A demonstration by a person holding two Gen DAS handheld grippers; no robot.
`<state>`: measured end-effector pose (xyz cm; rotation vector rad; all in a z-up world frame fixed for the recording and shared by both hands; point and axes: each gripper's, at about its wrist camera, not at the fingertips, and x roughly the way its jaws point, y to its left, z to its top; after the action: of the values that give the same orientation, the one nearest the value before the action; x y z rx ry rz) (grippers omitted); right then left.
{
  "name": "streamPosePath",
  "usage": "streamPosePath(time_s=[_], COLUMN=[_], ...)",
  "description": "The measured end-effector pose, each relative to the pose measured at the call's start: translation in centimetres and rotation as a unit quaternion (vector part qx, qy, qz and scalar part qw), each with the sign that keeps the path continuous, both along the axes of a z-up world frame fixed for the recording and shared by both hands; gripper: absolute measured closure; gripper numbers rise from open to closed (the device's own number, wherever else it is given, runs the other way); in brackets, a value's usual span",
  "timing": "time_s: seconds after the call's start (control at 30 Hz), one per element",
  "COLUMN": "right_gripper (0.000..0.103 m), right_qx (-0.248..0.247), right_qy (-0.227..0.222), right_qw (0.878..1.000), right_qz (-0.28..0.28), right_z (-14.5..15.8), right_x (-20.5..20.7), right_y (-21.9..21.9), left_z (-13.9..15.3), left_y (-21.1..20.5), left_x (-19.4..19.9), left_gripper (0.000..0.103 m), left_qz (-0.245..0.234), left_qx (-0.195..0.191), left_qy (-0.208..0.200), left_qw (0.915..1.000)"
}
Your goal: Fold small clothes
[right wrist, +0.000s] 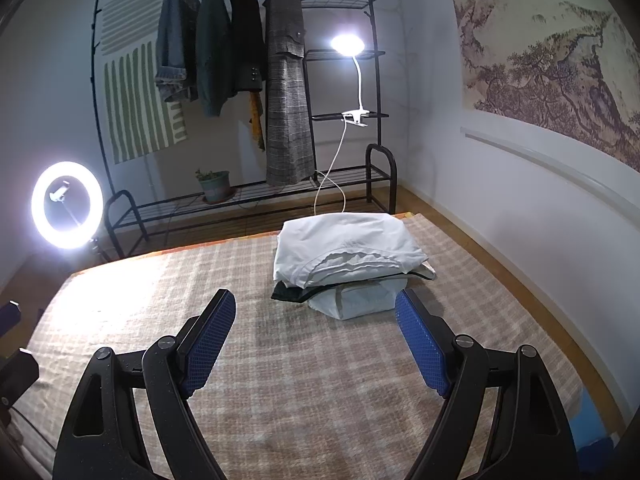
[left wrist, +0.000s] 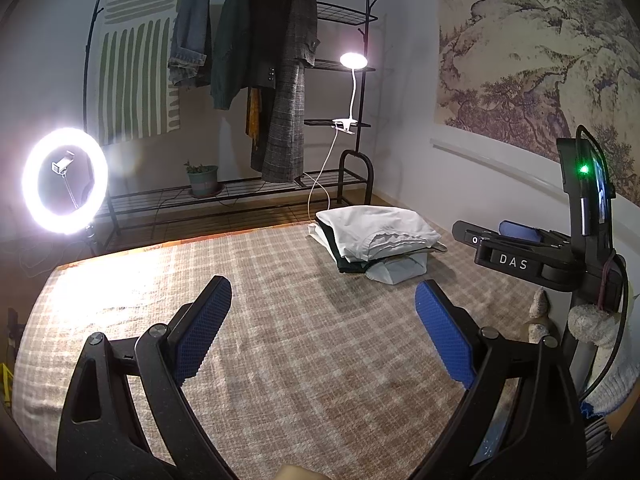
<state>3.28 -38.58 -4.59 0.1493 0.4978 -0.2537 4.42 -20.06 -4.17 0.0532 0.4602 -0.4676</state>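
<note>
Grippers, the left gripper (left wrist: 323, 306) and the right gripper (right wrist: 316, 320), are hovering wide and empty, risking toppling the folded white-and-dark clothes stack (right wrist: 344, 256) at centre frame on the beige checked bedspread (right wrist: 280, 380).

White letters "DAS" on the black body of the right gripper (left wrist: 516, 236)

Woven checked cloth bedcover (right wrist: 280, 380), soft white cotton stack of clothes (right wrist: 344, 248), matt black metal rack (right wrist: 376, 168)
</note>
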Motion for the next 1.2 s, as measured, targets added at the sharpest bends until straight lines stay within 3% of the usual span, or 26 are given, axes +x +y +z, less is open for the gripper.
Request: streamPosePath(time_s=[0.9, 1.2], right_gripper=[0.021, 0.021], right_qx=[-0.004, -0.007], right_qy=[0.001, 0.002], right_qw=[1.000, 1.000], right_qz=[0.000, 0.001], right_z=[-0.3, -0.2], right_x=[0.1, 0.0], right_y=[0.4, 0.5], left_z=[0.7, 0.4], left_y=[-0.3, 0.2], left_x=[0.3, 1.1], left_gripper=[0.008, 0.008], left_qz=[0.009, 0.015], left_qx=[0.015, 0.015], left_qy=[-0.017, 0.000], left_qw=[0.9997, 0.9998])
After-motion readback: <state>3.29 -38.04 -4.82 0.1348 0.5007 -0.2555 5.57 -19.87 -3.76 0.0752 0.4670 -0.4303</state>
